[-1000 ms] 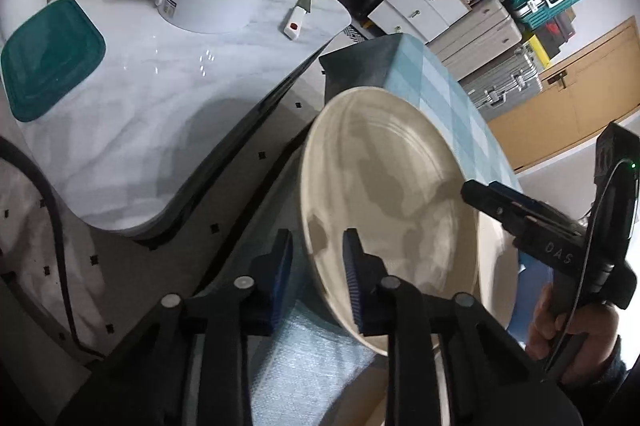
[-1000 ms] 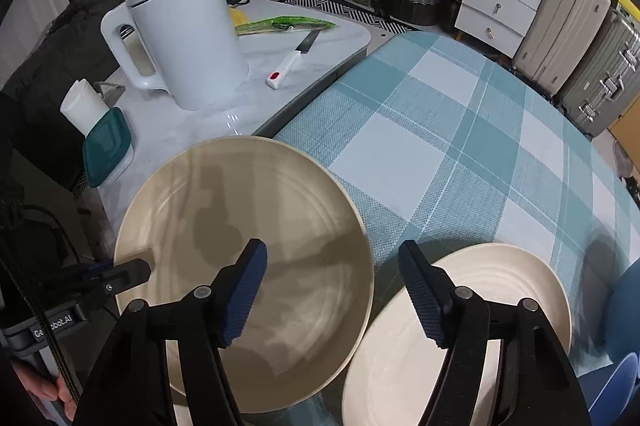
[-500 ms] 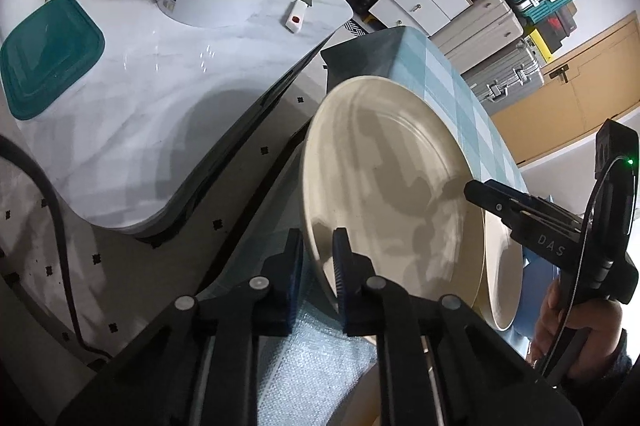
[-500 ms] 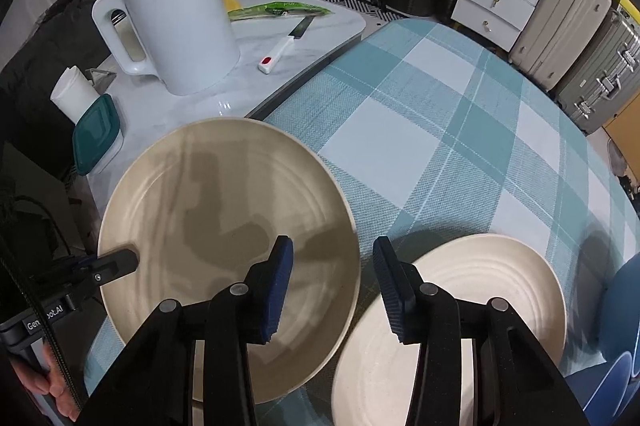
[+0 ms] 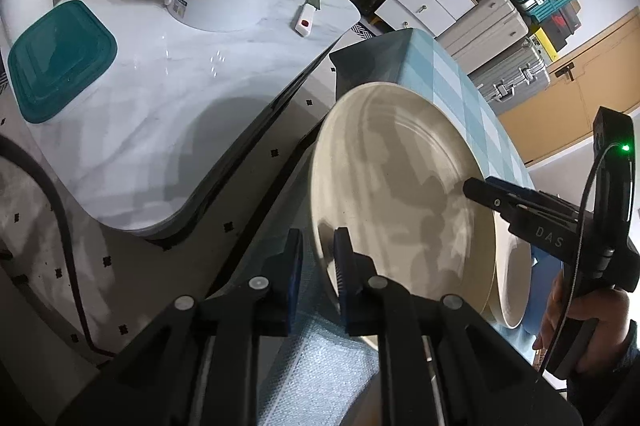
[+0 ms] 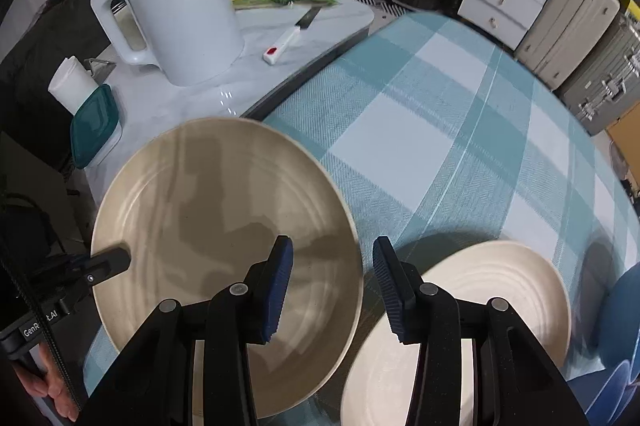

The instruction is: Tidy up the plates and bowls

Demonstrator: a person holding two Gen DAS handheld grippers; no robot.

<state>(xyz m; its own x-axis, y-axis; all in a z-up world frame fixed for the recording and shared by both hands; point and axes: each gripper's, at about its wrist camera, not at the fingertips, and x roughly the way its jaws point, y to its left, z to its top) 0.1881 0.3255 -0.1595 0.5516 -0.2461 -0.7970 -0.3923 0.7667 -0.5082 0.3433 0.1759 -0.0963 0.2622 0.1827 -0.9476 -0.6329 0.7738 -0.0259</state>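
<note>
The beige plate [image 5: 396,194] is pinched at its near rim by the left tongs [image 5: 318,262], one dark pad on either side of the edge, and it is held tilted above the checked cloth [image 6: 440,130] of the worktop. From the right wrist view the same plate [image 6: 224,226] is seen from above, with the left tongs [image 6: 112,262] gripping its left edge and a hand [image 6: 52,386] partly visible below them. The right tongs [image 6: 332,286] are held over the plate's right rim, the blue pads standing apart on either side of the edge; whether the pads press on it cannot be told, though the jaws have been closing in the last second with the rim between them. In the left wrist view the right tongs [image 5: 476,190] are seen reaching in over the plate's far edge, gripped by a hand [image 5: 580,314]. A second, paler plate [image 6: 480,314] lies flat on the cloth just beside the beige one, partly hidden by the right tongs. Something blue [image 6: 616,326] is seen at the right edge, too cut off to be named. On the adjoining marble worktop [image 5: 160,98] a white kettle [image 6: 180,14], a knife [image 6: 292,34] and a teal-lidded box [image 5: 60,54] are set well apart from the plates.
</note>
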